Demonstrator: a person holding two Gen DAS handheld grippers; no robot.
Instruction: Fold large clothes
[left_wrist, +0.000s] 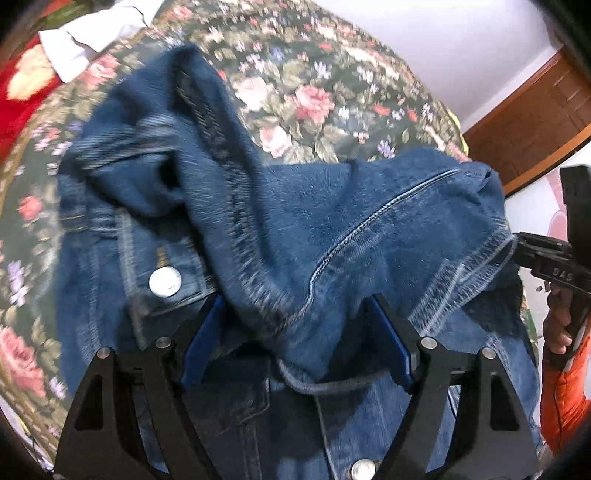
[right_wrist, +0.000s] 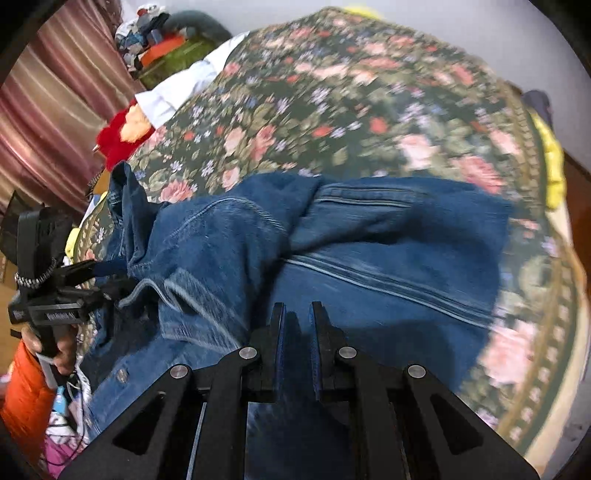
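A blue denim jacket (left_wrist: 369, 206) lies crumpled on a floral bed cover (left_wrist: 314, 74), with a silver button (left_wrist: 165, 281) showing. My left gripper (left_wrist: 295, 299) is open low over it, and a loose fold of denim runs between its blue pads (left_wrist: 199, 343). A raised flap stretches right to my right gripper (left_wrist: 521, 247), whose tip meets the stitched hem. In the right wrist view my right gripper (right_wrist: 297, 304) is shut, with dark cloth pinched between its fingers above the jacket (right_wrist: 369, 280). The left gripper (right_wrist: 107, 277) stands at the jacket's left edge.
The floral bed cover (right_wrist: 351, 92) stretches beyond the jacket. A red blanket (left_wrist: 22, 92) and white cloth (left_wrist: 92, 33) lie at the far left. A yellow cloth (right_wrist: 550, 158) lies at the right edge. A wooden door (left_wrist: 535, 118) stands past the bed. Orange sleeves (left_wrist: 561, 398) show behind both handles.
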